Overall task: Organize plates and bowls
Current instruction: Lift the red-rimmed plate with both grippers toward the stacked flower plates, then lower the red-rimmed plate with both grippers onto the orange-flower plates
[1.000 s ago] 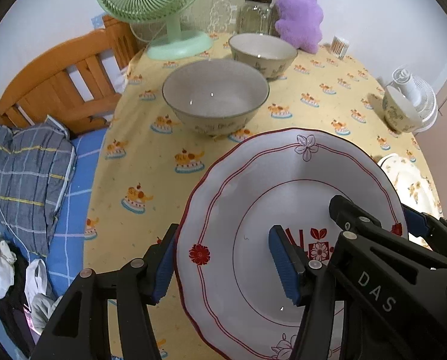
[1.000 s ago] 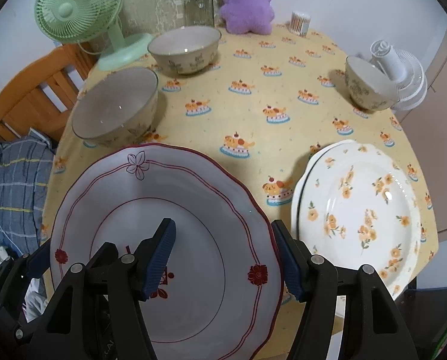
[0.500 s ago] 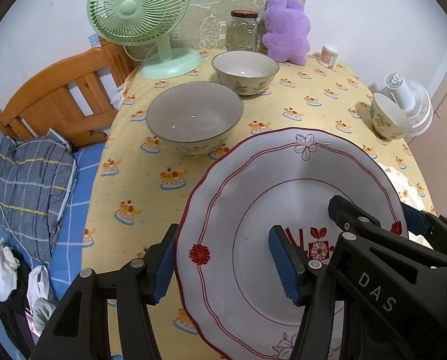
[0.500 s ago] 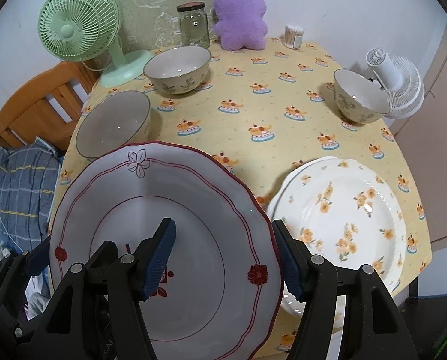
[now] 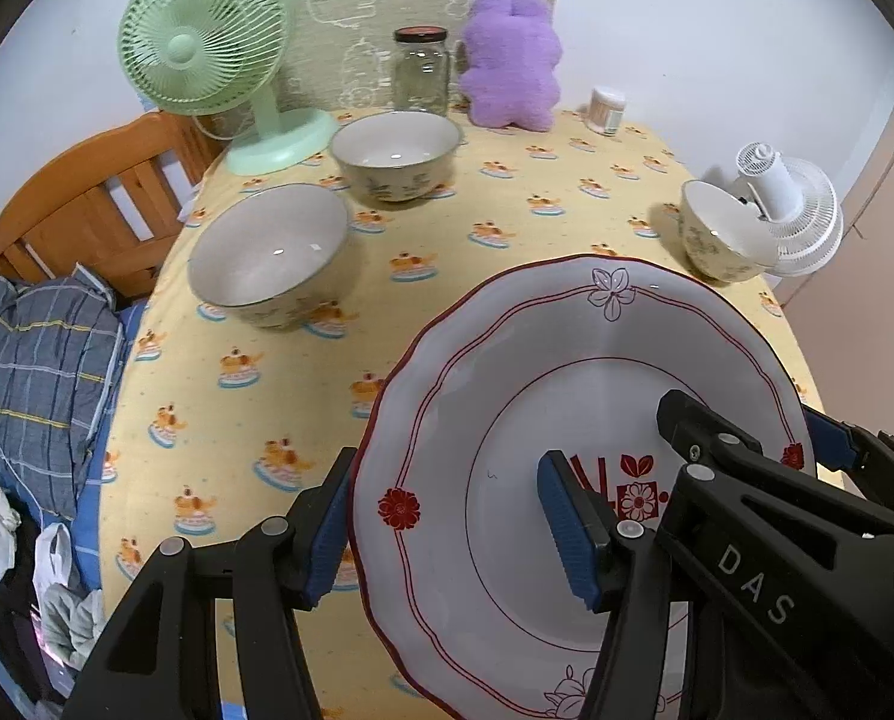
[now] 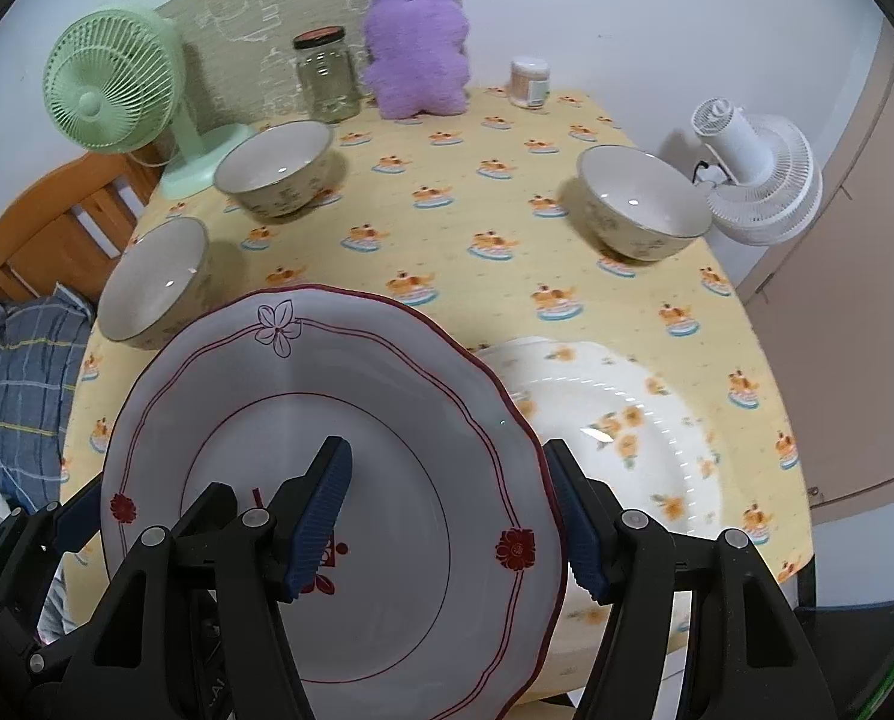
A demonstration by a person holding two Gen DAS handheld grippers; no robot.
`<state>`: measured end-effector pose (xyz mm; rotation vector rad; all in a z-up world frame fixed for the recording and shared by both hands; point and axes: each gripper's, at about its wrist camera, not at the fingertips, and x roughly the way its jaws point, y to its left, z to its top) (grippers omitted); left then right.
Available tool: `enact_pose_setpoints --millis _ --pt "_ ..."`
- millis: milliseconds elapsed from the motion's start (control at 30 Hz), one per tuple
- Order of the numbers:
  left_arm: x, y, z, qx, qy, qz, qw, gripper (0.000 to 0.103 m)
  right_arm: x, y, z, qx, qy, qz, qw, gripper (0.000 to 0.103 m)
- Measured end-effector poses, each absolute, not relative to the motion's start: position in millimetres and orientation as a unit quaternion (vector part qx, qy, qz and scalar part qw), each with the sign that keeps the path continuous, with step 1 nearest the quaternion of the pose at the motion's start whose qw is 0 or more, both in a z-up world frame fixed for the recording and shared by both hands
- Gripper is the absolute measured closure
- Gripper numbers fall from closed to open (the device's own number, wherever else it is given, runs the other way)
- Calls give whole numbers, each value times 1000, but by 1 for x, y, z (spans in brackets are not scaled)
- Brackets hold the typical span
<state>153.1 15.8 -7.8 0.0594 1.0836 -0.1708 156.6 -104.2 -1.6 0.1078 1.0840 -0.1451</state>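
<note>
Item: red-rimmed plate [image 6: 327, 480], carried over the table [image 6: 477, 204] by two grippers, flowered plate [image 6: 615, 438] the likely destination.

Location: plate in the air above the table's near edge, tilted, one rim in each gripper. Left hand-held gripper [image 5: 453, 534]: clamped on the plate's left rim, one pad under the edge, one on the face. Right hand-held gripper [image 6: 453, 516]: clamped on the opposite rim the same way. Bearing: flowered plate lies flat on the table to the right of the carried plate, partly hidden beneath its right edge in the right wrist view; the right gripper is nearer. Judged next move: shift right, level, lower to stack. Three bowls, near-left [image 5: 267, 252], far [image 5: 396, 153], right [image 6: 642, 198], stand well apart, unstacked.
</note>
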Motion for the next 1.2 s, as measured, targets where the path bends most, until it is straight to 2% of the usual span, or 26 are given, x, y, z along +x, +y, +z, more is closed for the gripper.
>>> enact_pose_setpoints --millis 700,1200 --pt "147 -87 -36 16 546 -89 833 43 151 -209 -22 48 538 -83 837 35" --pt "142 -117 -65 7 574 -79 815 43 150 -242 -52 38 567 -78 819 35"
